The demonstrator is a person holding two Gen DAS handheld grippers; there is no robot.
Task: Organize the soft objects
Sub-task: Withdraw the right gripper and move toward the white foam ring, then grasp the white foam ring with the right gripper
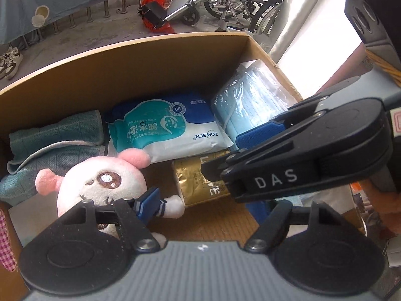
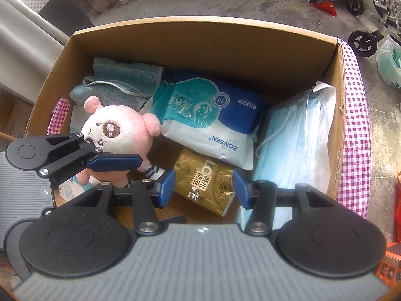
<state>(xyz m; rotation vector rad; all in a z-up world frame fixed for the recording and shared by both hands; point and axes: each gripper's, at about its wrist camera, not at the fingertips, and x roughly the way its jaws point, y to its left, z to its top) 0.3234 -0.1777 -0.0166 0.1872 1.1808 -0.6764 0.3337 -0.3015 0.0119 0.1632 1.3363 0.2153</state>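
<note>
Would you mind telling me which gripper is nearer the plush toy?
Left. The left gripper has a finger across the plush toy body; the right gripper is open around the gold pack, beside the toy.

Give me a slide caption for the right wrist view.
Open right gripper hovers over gold tissue pack in cardboard box; left gripper beside pink plush toy.

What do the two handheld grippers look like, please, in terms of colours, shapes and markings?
Both match: the right gripper and left gripper have black linkage arms on round black discs, silver screws, blue finger pads and a ribbed grey body. One black arm carries white "DAS" lettering.
</note>
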